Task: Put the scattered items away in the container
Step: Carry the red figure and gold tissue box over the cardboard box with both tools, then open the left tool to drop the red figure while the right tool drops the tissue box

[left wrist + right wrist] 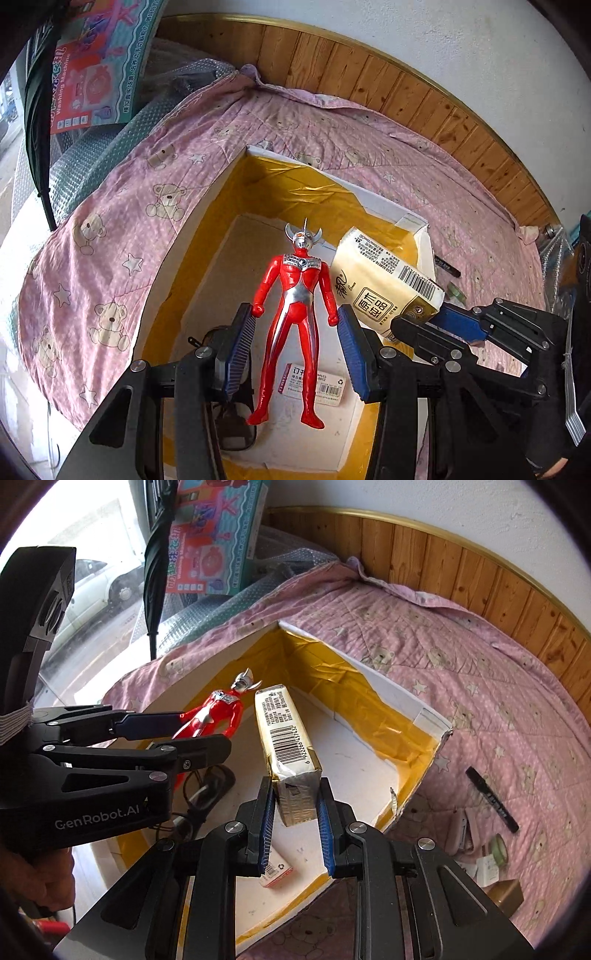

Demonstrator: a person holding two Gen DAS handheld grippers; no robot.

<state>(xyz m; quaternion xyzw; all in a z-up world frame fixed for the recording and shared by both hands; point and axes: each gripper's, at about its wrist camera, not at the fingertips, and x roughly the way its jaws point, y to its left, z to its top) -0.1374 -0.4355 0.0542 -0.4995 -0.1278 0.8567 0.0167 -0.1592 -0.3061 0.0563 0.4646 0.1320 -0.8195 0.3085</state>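
Note:
A white cardboard box (384, 205) lined with yellow tape sits on a pink bear-print quilt (110, 229). My left gripper (295, 332) hangs over the box, and its blue pads press on both hands of a red and silver toy figure (295, 306). In the right wrist view the figure (218, 712) lies tilted inside the box (406, 698), between the left gripper's (205, 731) fingers. My right gripper (295, 805) is shut on the near end of a cream tissue pack (284, 731), held above the box floor. The left wrist view has the pack (384, 280) beside the figure.
A black cable bundle (207, 786) and a small labelled carton (277, 871) lie in the box. On the quilt to the right are a black marker (491, 799), a green tape roll (498, 847) and small cartons (504, 891). A toy box (214, 535) and an umbrella (155, 565) stand at the back left.

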